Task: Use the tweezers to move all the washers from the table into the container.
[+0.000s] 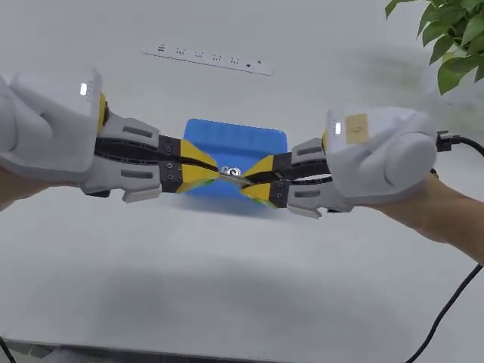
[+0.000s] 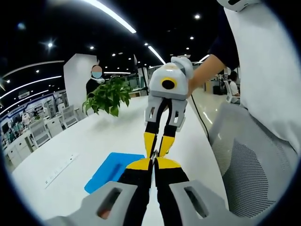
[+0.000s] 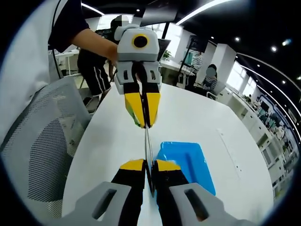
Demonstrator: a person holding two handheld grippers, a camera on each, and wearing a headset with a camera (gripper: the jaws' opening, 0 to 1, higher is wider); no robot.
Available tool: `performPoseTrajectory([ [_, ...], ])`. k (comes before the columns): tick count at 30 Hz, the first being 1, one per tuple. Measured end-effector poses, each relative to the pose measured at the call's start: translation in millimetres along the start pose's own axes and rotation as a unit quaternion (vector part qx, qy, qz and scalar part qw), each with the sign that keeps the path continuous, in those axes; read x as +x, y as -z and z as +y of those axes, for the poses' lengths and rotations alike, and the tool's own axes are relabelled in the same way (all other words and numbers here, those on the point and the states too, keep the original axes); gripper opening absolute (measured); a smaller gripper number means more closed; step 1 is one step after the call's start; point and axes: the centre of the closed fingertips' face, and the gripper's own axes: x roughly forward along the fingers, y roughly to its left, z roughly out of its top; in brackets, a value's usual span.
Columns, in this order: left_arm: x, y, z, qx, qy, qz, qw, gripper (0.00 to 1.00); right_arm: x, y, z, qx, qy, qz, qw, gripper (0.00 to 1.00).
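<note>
Head view: left claw (image 1: 215, 172) and right claw (image 1: 249, 180) meet tip to tip over the blue container (image 1: 234, 136), which sits mid-bench (image 1: 227, 257). The tweezers (image 1: 233, 175), a thin bright metal strip, bridge the small gap between them. Both claws look closed on the strip, one at each end. A small shiny spot sits at the meeting point; it cannot be told whether this is a washer or a glint off the metal. No washers can be made out on the bench. A power strip (image 1: 208, 59) lies well beyond the container and a plant (image 1: 446, 38) stands at the far right corner. Left gripper view: the left claw's yellow tips are pressed together with the right claw directly opposite and almost touching, and the container lies below and to one side. Right gripper view: the right claw is clamped on the near end of the tweezers, whose blade runs straight ahead into the left claw's closed tips. The container lies just beside that line and a mesh chair (image 3: 42, 155) stands off the bench edge. Handling, as a judgement: the tweezers are light, springy and slick, so they may twist or slip. One claw should probably grip across the two arms at mid-length, where a squeeze closes the points. The washers should be small, flat, hard and light, best pinched across the rim.
</note>
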Motion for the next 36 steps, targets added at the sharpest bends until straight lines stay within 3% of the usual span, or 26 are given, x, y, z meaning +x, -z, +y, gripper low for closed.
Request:
performPoseTrajectory([
  [5, -1.0, 9.7, 0.3, -0.001, -0.001, 0.020, 0.9998, 0.07, 1.4, 1.6, 1.8, 0.005, -0.004, 0.001, 1.0000, 0.08],
  [36, -0.4, 42.4, -2.9, -0.004, 0.015, 0.082, 0.9965, 0.09, 13.6, 9.1, 7.7, -0.001, -0.028, 0.002, 0.9996, 0.07],
])
